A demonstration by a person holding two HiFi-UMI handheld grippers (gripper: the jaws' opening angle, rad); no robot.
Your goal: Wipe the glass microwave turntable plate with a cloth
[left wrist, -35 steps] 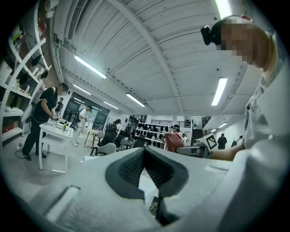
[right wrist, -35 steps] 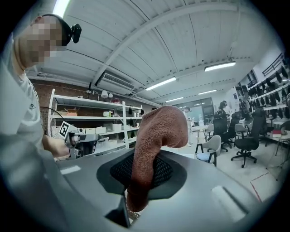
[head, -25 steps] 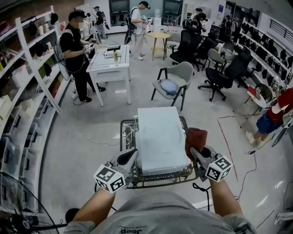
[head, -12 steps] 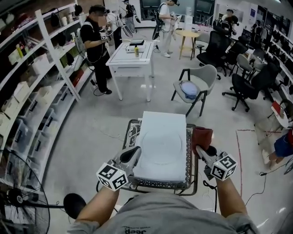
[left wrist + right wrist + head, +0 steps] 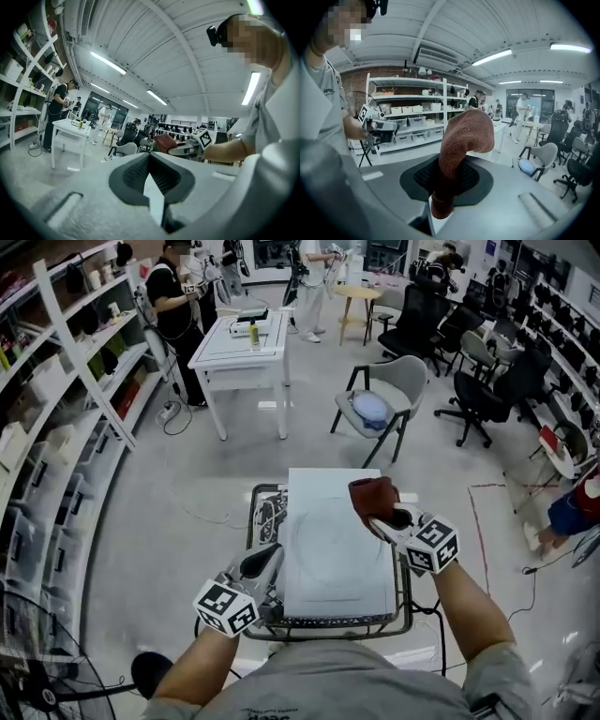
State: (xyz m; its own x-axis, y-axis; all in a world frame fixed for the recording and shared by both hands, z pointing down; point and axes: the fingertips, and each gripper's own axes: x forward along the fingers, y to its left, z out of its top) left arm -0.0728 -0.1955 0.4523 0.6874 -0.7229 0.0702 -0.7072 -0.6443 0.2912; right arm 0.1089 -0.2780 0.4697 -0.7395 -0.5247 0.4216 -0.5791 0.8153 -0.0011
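Right gripper (image 5: 382,513) is clamping the cloth (image 5: 371,493) by one end, holding it over the far-right rim of the turntable plate (image 5: 323,542), which is lying flat on the microwave (image 5: 339,601). Probably lining up a wipe. Left gripper (image 5: 270,560) is sitting at the near-left edge, jaws together with nothing clearly between them, likely bracing.

Wore grey short-sleeved T-shirt (image 5: 328,685), small dark print at collar. Dark camera (image 5: 213,33) sat on head. Left gripper (image 5: 269,562) and right gripper (image 5: 382,517) had pale grey bodies and black ribbed pads (image 5: 135,176). Each carried white cube (image 5: 226,607) with black square markers.
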